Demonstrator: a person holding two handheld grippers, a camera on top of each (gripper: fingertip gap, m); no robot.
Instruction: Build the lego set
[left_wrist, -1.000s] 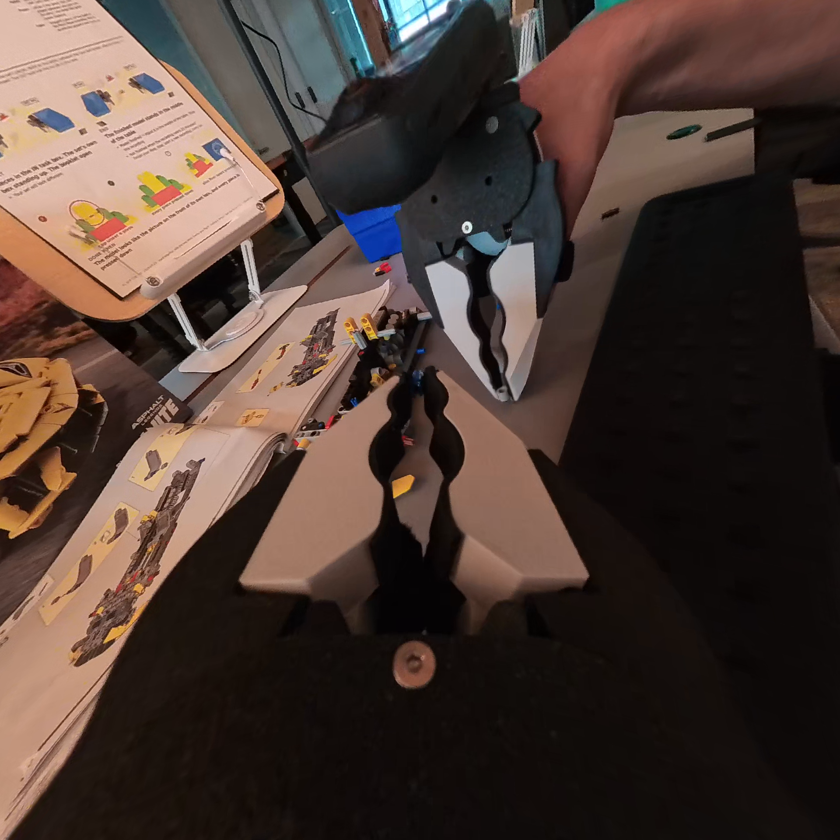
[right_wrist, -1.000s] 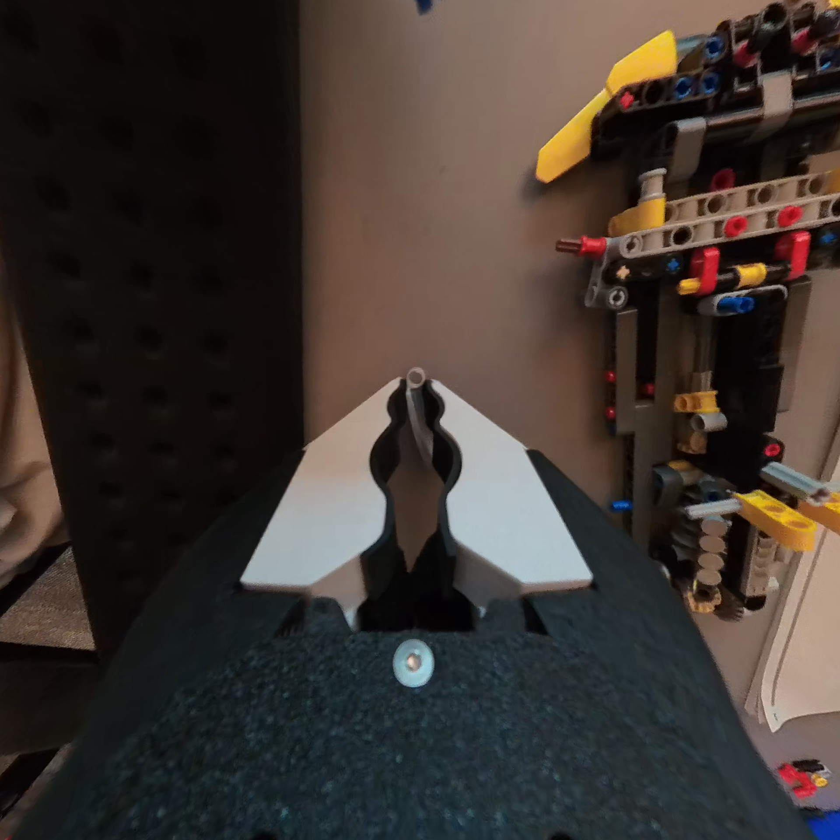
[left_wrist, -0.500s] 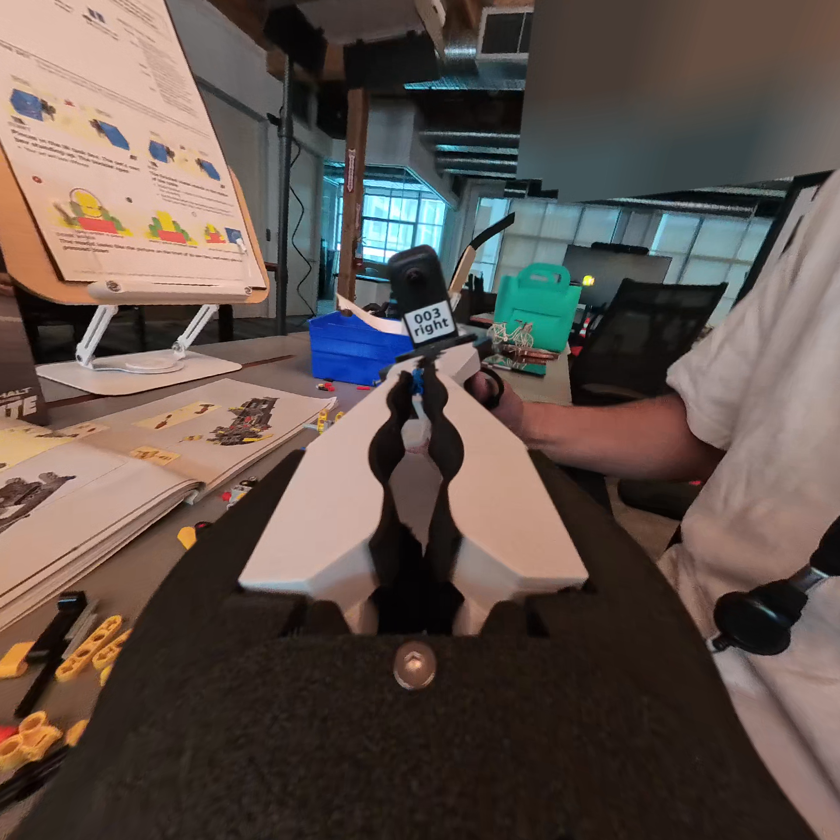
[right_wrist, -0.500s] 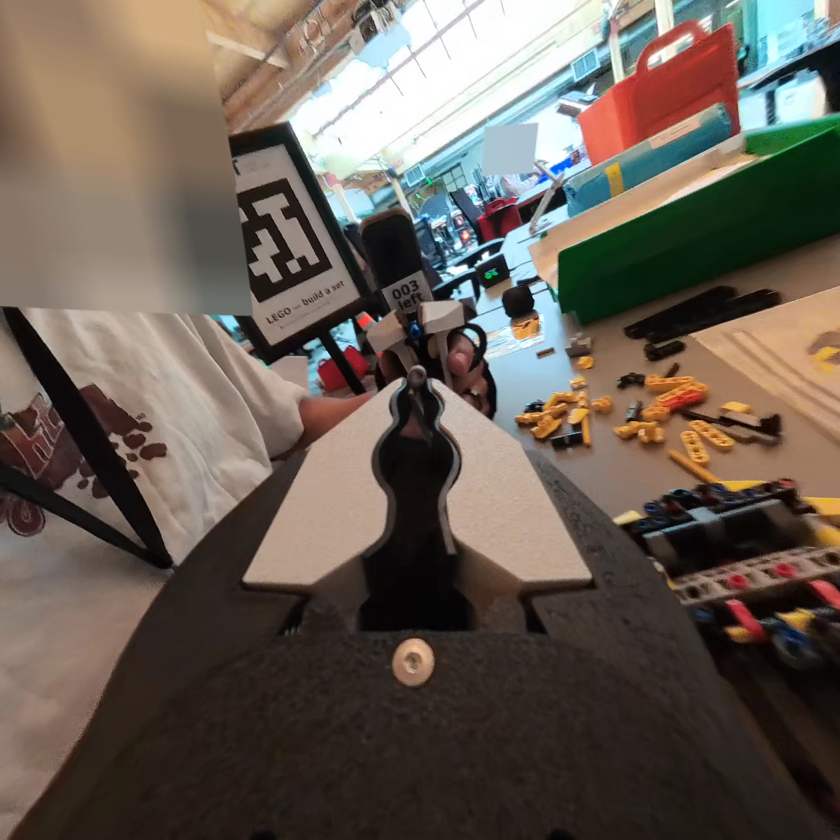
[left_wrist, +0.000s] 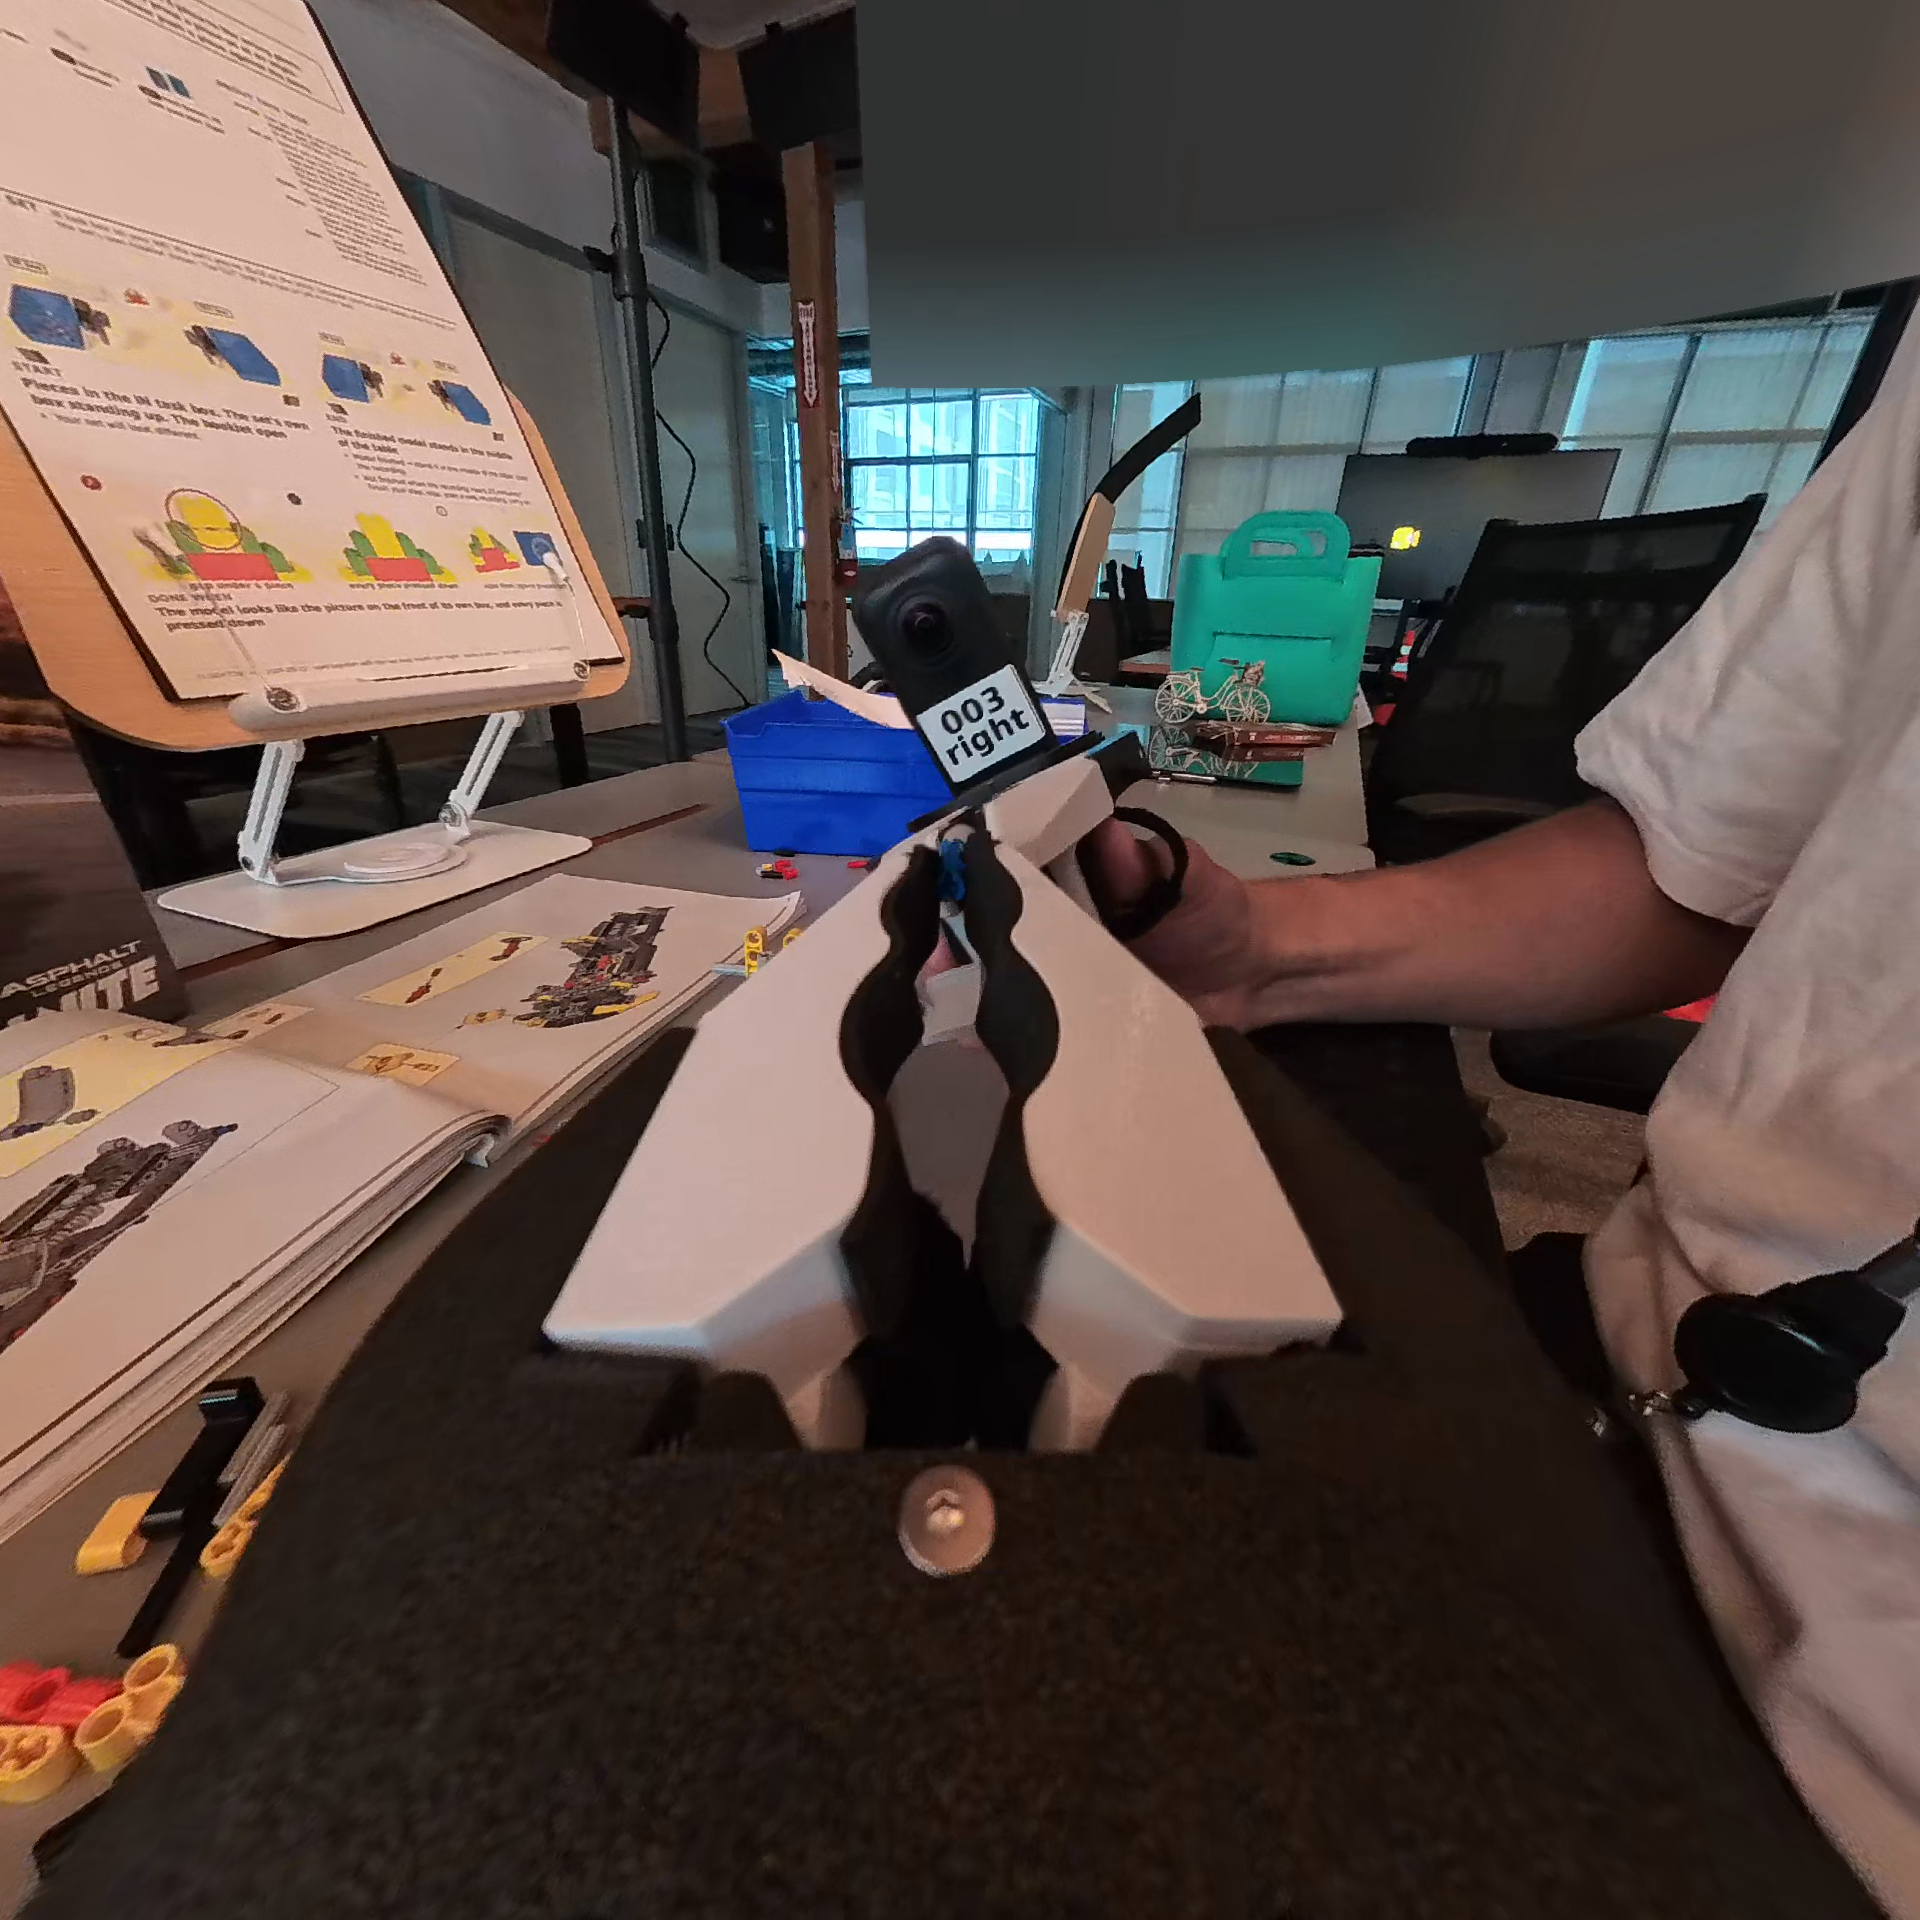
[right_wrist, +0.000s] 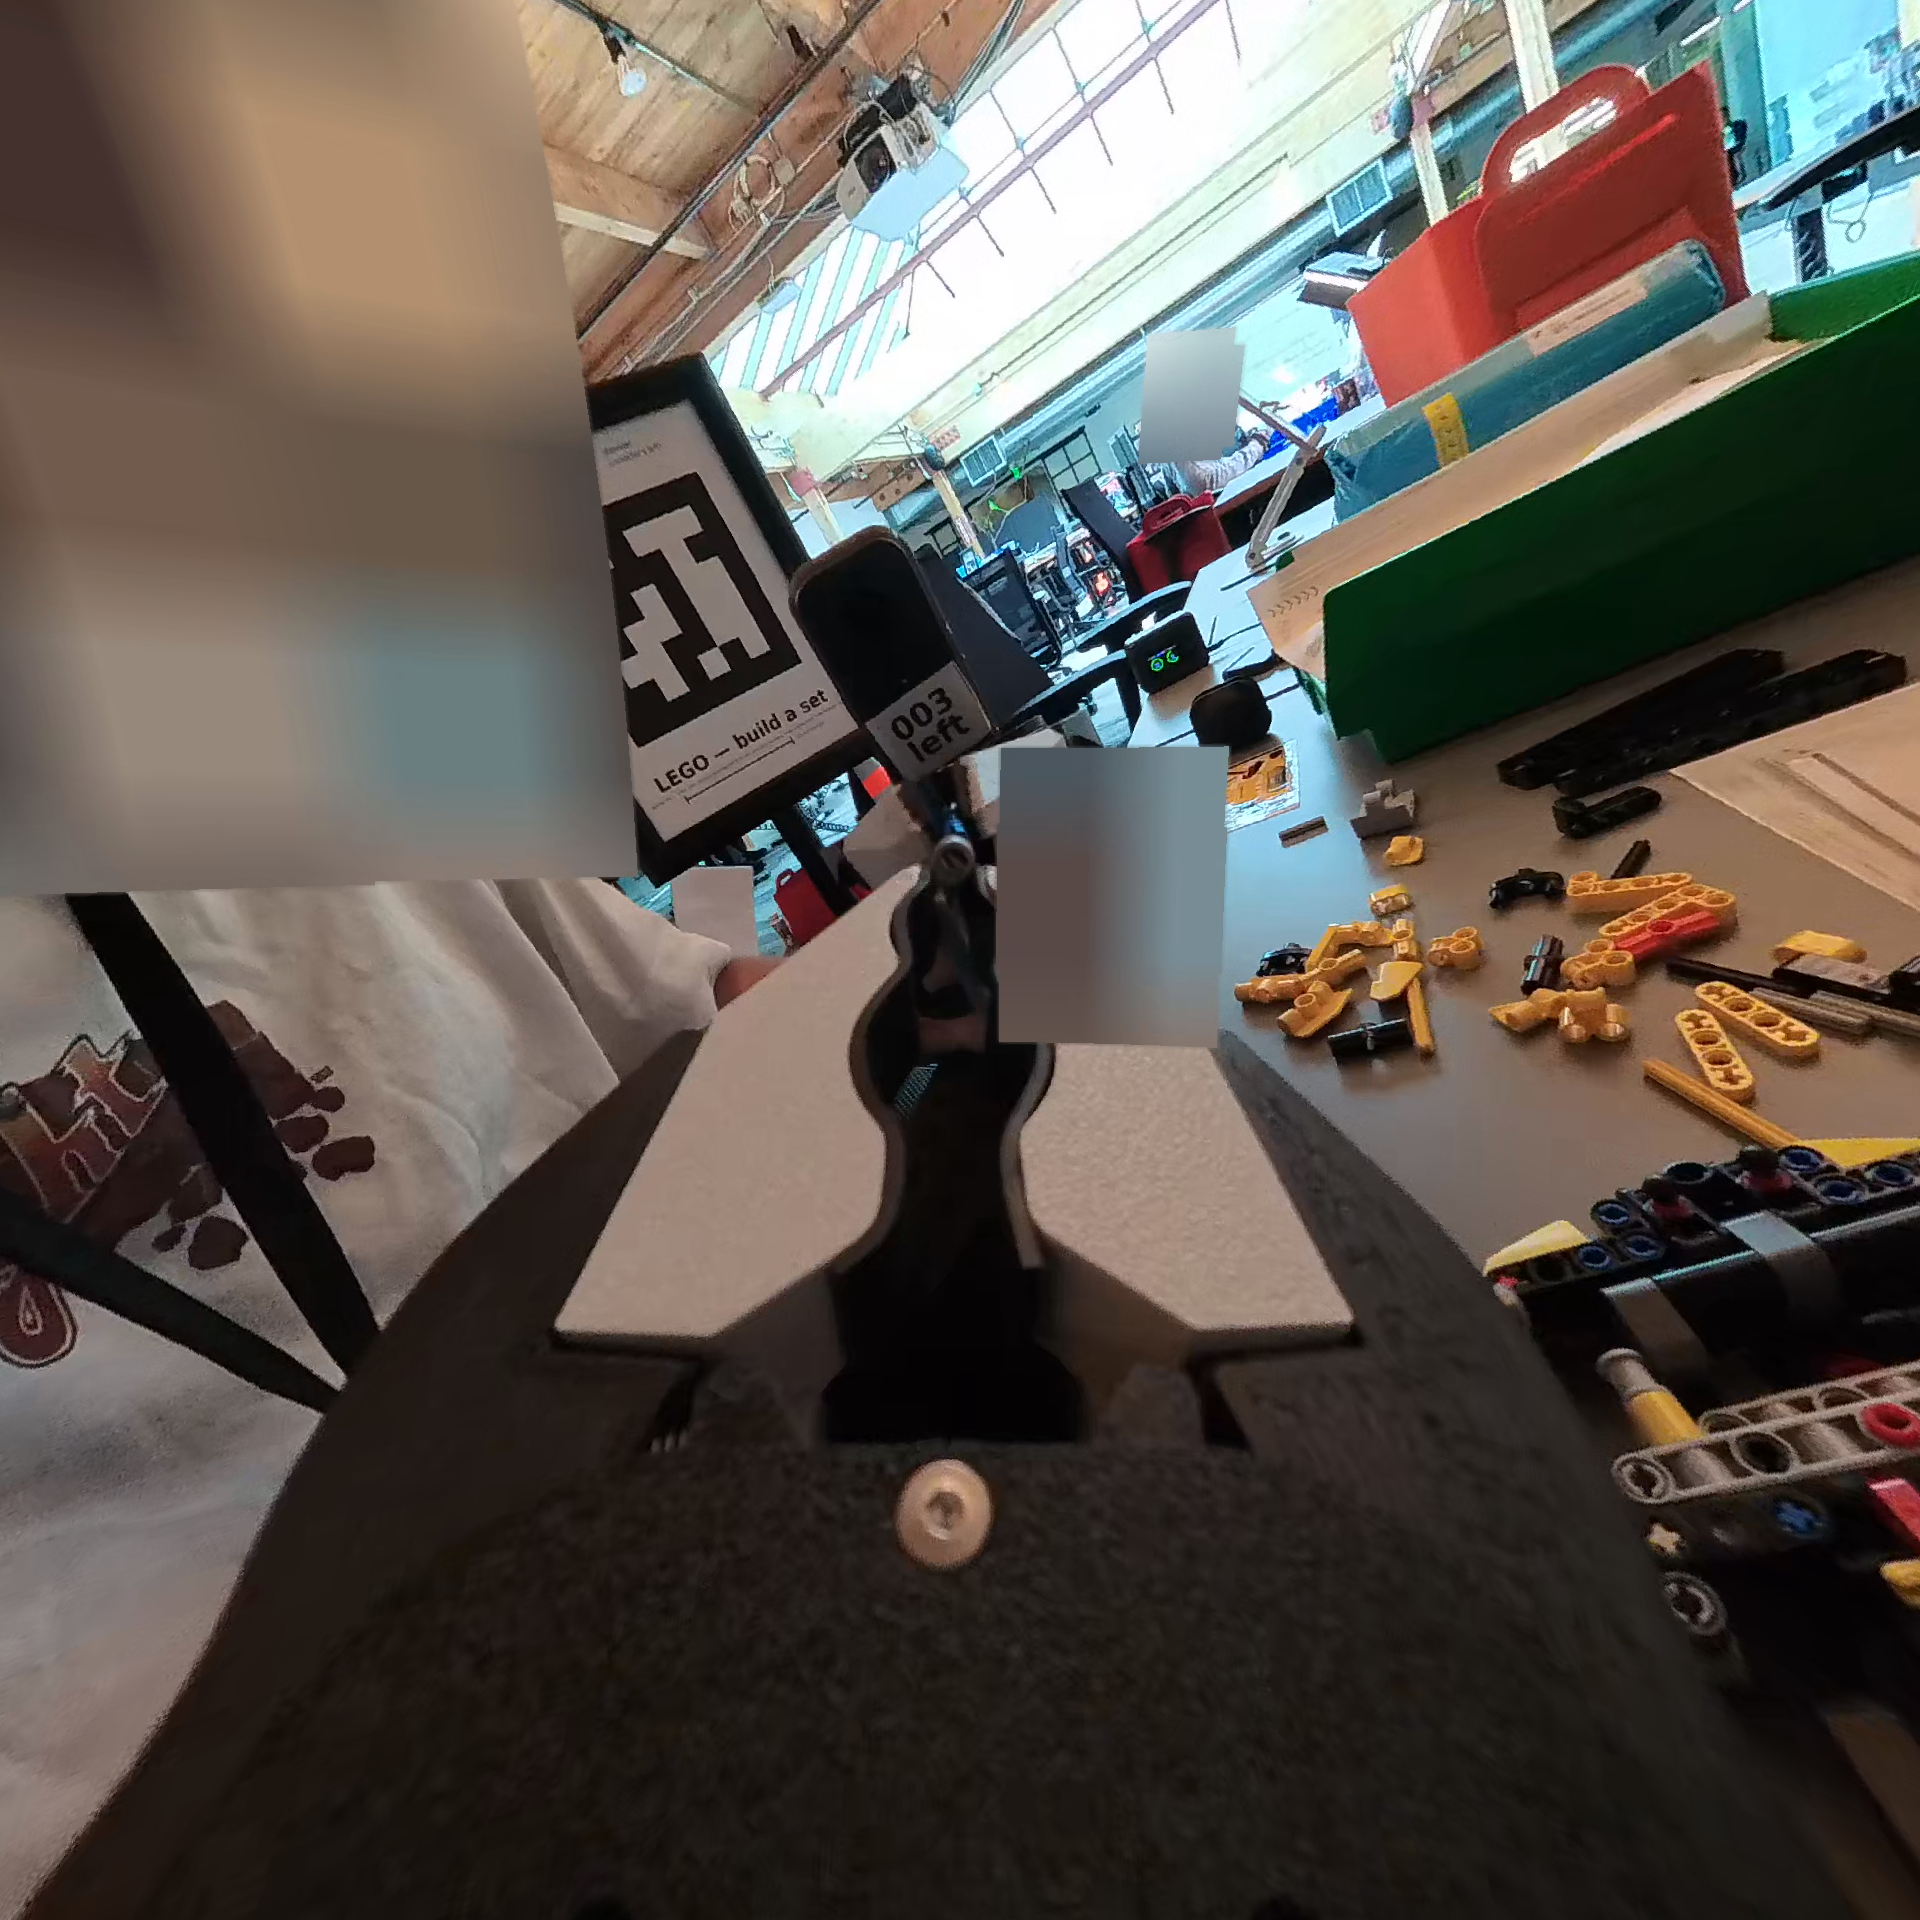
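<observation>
My left gripper is held level above the table, shut on a small blue pin at its tips. My right gripper faces it tip to tip, shut on a thin grey Lego piece with a round end. In the left wrist view the right gripper sits just beyond the blue pin, held by a hand. In the right wrist view the left gripper is partly hidden. The part-built black, grey and yellow Lego model lies on the table at the right.
Loose yellow, black and red pieces lie on the table beyond the model. An open instruction booklet lies at the left, with a sheet on a stand behind it. A blue bin, a green bin and a framed marker sign stand around. The grippers are tip to tip, or close to it.
Both grippers have tilted up from pointing down at the table to level, facing each other. Their tips, each holding its piece, have come together.
</observation>
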